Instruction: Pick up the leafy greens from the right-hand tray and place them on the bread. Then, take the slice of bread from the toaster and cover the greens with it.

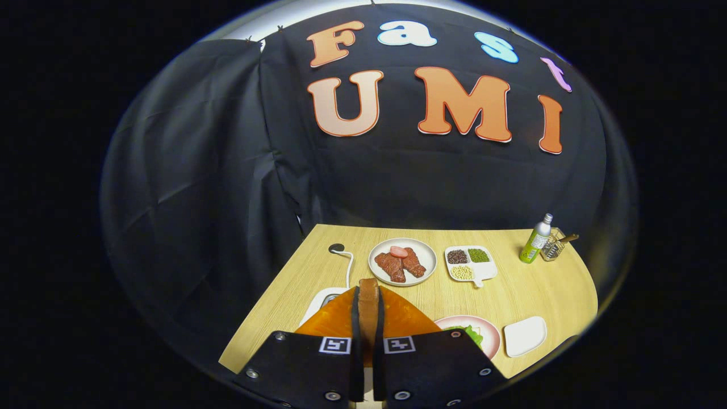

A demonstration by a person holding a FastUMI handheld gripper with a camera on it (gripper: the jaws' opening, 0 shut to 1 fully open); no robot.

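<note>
Gripper [368, 341], bottom centre, pinches the bread slice [368, 301] upright between nearly closed fingers. Greens [470, 334] sit on the pink plate [489, 332], lower right; swing over, lay it flat, squarely covering them.

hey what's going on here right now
A hand-held gripper is shut on a slice of bread, held on edge between its fingers above the wooden table. Just beyond and to the right sits a pink plate with leafy greens on it. The toaster is just ahead of the fingers.
</note>
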